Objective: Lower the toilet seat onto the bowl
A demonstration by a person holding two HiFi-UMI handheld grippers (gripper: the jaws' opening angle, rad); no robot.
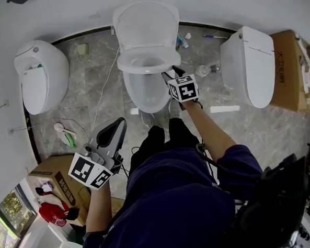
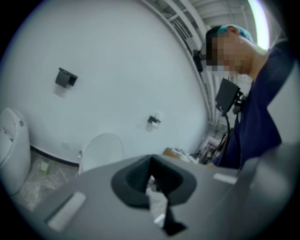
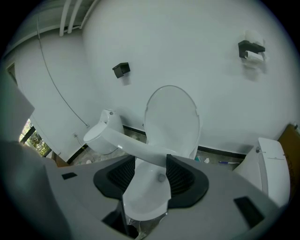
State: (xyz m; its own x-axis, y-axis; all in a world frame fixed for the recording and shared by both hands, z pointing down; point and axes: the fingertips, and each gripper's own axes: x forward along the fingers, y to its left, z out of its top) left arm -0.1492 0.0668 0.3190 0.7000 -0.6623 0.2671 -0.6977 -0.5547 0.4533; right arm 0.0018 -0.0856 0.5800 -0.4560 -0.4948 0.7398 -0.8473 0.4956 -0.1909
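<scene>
A white toilet stands at the wall with its lid [image 1: 146, 22] upright. Its seat [image 1: 148, 61] hangs tilted part-way down above the bowl [image 1: 145, 92]. My right gripper [image 1: 168, 74] reaches the seat's front right rim. In the right gripper view the seat [image 3: 136, 147] runs edge-on across the gap between the pads, with the lid [image 3: 171, 117] behind and the bowl [image 3: 145, 187] below; my right gripper [image 3: 151, 164] stands open around the rim. My left gripper [image 1: 116, 129] is held low by the person's left knee, away from the toilet, its jaws [image 2: 151, 176] together with nothing in them.
A second toilet [image 1: 39, 75] stands at the left and a third [image 1: 251, 62] at the right, beside a cardboard box [image 1: 290, 65]. Another box [image 1: 53, 174] sits at the lower left. A cable [image 1: 108, 82] trails over the marble floor. Small items lie behind the bowl.
</scene>
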